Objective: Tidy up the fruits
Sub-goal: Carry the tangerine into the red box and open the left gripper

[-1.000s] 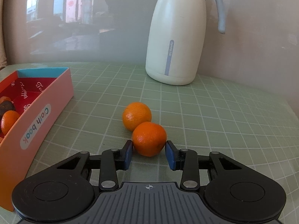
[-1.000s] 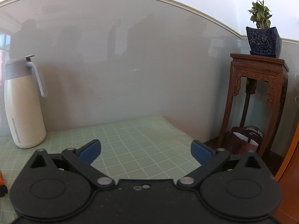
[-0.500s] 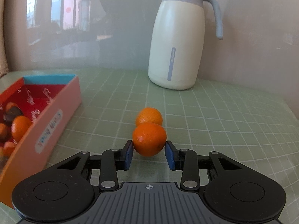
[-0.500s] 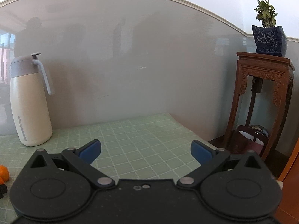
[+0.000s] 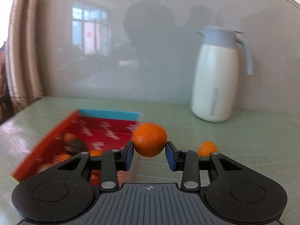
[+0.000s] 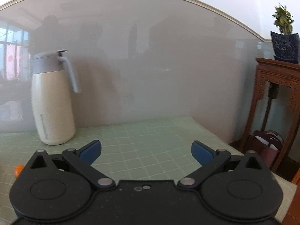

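Note:
My left gripper (image 5: 149, 154) is shut on an orange tangerine (image 5: 150, 139) and holds it in the air beside the right wall of the red and pink box (image 5: 105, 129). The box holds several tangerines and a dark fruit (image 5: 76, 146), blurred by motion. A second tangerine (image 5: 207, 148) lies on the green mat to the right, partly behind my right finger; an orange bit of it shows in the right wrist view (image 6: 18, 169). My right gripper (image 6: 146, 151) is open and empty above the mat.
A white and grey thermos jug (image 5: 217, 75) stands at the back by the wall; it also shows in the right wrist view (image 6: 52, 97). The table's right edge (image 6: 234, 148) drops off beside a carved wooden stand (image 6: 277, 86) with a potted plant (image 6: 284, 35).
My left gripper has lifted the tangerine off the mat and swung left toward the box. The other tangerine stays on the mat. The right gripper has turned slightly and stays open.

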